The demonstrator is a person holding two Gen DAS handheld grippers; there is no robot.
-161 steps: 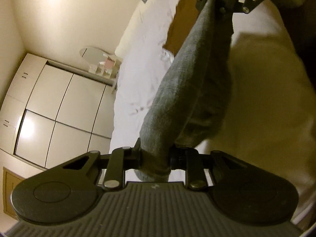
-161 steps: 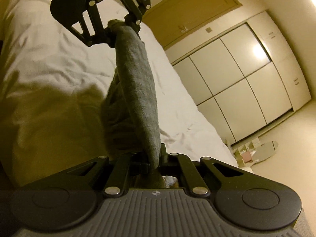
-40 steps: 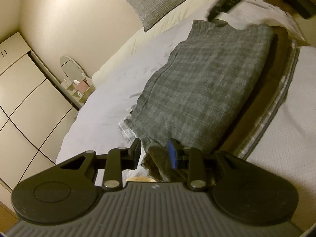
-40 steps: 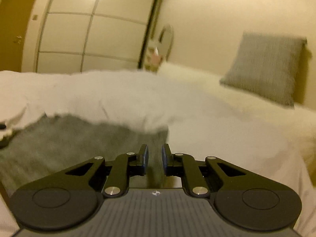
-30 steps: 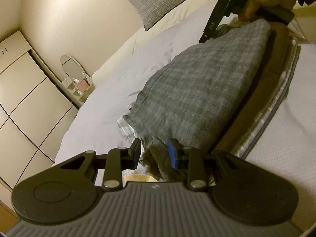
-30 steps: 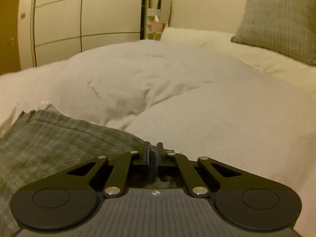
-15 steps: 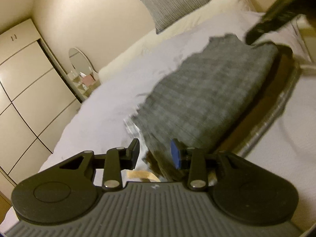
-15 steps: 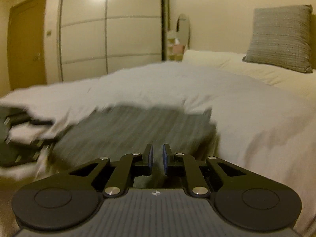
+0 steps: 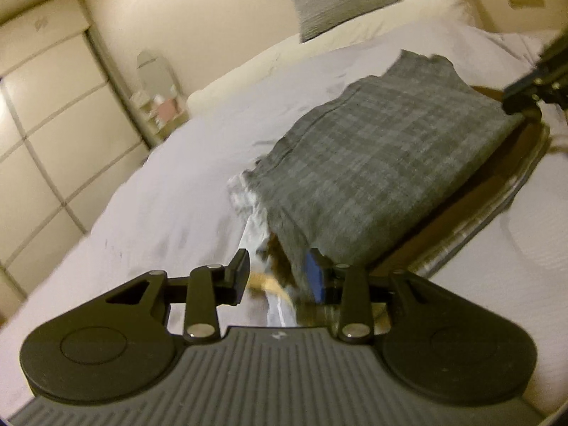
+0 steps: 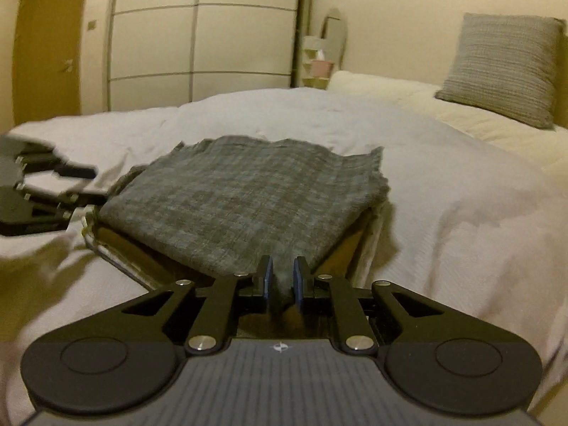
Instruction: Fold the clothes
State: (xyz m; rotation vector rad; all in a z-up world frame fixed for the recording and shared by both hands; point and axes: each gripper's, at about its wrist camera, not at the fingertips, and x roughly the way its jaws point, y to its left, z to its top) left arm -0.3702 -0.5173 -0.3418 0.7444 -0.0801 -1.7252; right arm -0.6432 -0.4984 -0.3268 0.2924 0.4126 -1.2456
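In the left wrist view, the left gripper [image 9: 278, 277] sits nearest, its jaws spread wide apart with nothing between them — the near corner of the folded grey checked cloth [image 9: 376, 163] lies just past the blue-padded finger. Under that corner a bit of brown fabric [image 9: 275, 248] and a tan strip [image 9: 266, 282] peek out (blurred, so little more can be said).

In the right wrist view, the right gripper [image 10: 281, 280] has its jaws a little apart, with an edge of the grey cloth [image 10: 245, 195] lying in the gap; whether the pads press it I cannot tell. The cloth lies flat as a folded rectangle on top of a stack of other folded pieces — a brown layer [image 10: 149, 252] shows beneath it — all resting on the white bedspread [image 10: 461, 195].

Farther off, a grey ribbed cushion [image 10: 504, 67] leans against the wall on a cream pillow [image 10: 387, 88]. Beyond the bed stand the pale panelled wardrobe doors [image 10: 198, 42], a small oval mirror [image 10: 335, 32] and a wooden door [image 10: 49, 39].
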